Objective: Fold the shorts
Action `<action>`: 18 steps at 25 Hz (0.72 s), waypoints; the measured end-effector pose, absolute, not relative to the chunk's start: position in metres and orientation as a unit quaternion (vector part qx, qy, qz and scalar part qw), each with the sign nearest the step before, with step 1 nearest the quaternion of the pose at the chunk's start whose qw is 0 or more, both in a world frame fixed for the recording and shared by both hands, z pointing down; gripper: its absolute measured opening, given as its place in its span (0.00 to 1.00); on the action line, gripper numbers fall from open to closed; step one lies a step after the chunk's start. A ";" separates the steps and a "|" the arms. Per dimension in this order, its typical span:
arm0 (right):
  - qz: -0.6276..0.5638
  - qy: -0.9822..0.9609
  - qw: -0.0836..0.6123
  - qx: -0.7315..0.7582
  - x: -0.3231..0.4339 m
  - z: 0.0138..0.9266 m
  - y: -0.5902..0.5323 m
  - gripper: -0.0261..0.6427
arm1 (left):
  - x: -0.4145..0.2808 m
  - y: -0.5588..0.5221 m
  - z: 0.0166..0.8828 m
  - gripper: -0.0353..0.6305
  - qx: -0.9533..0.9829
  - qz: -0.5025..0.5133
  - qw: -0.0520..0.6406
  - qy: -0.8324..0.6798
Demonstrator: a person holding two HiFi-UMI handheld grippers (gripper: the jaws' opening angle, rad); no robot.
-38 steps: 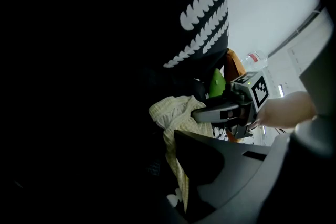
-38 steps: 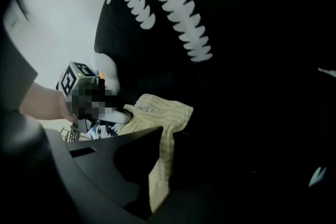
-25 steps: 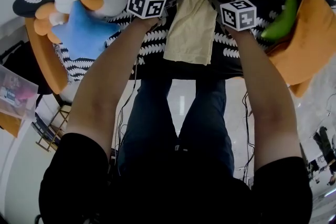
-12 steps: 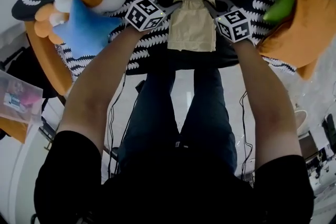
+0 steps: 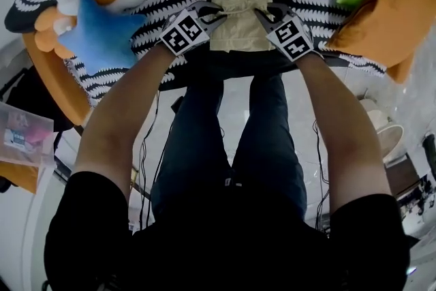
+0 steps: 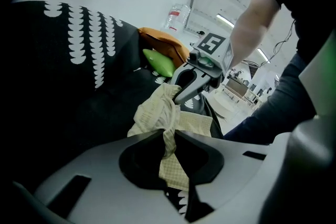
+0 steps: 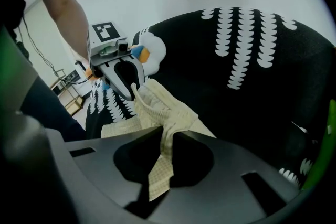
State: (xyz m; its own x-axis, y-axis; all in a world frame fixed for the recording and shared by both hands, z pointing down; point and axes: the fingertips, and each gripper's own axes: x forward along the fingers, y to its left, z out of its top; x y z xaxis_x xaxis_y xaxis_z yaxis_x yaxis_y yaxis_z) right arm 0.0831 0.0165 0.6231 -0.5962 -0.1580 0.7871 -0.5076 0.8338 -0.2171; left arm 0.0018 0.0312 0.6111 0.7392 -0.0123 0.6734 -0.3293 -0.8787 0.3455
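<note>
Currently, both of your grippers are engaged on the shorts [image 5: 240,24], which sit on the black patterned cloth [image 5: 320,0] covering the tabletop, close to its near edge.

The left gripper [image 6: 167,138] has its jaws drawn narrow, pinching a twisted corner of the pale checked fabric. The right gripper [image 7: 164,140] is closed down in the same way on the opposite corner.

The relation that matters is that the garment lies directly between the two grippers. The held edge runs left to right from one pinch to the other and is bunched in the middle. The rest of the fabric lies on your side of that line, reaching the near edge of the tabletop.

Neither hand is nearer. They stand level with each other, one at each end, jaws angled inward and down.

In my judgement, any fold from here must carry both corners together across that left-right axis, or the edge will skew.

The blue star plush [image 5: 99,37] on the left and the orange cushion [image 5: 392,17] on the right lie well apart from the work.
</note>
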 end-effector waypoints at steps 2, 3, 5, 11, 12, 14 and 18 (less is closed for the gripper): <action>0.205 -0.866 0.417 0.188 0.085 0.628 0.028 0.08 | 0.004 0.045 0.616 0.15 0.904 0.359 0.217 -0.084; 0.200 -0.864 0.423 0.186 0.087 0.631 0.034 0.08 | 0.005 0.050 0.617 0.15 0.904 0.363 0.210 -0.079; 0.191 -0.861 0.434 0.184 0.089 0.636 0.044 0.09 | 0.007 0.059 0.620 0.15 0.906 0.371 0.193 -0.068; 0.153 -0.863 0.458 0.148 0.098 0.645 0.077 0.11 | 0.009 0.082 0.634 0.15 0.903 0.403 0.143 -0.042; 0.149 -0.863 0.461 0.142 0.102 0.647 0.083 0.11 | 0.011 0.087 0.635 0.15 0.903 0.407 0.134 -0.036; 0.139 -0.863 0.469 0.130 0.107 0.650 0.096 0.11 | 0.016 0.100 0.637 0.15 0.902 0.417 0.113 -0.019; 0.136 -0.859 0.485 0.086 0.106 0.658 0.126 0.17 | 0.013 0.122 0.650 0.15 0.891 0.446 0.081 0.008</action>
State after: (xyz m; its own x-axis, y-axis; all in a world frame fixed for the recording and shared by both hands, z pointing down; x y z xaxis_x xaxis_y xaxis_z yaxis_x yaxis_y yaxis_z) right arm 0.1065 0.1258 0.6582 -0.5140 -0.0152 0.8577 -0.2795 0.9483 -0.1507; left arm 0.0134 0.1219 0.6500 0.6026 0.0864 0.7934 -0.0580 -0.9868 0.1515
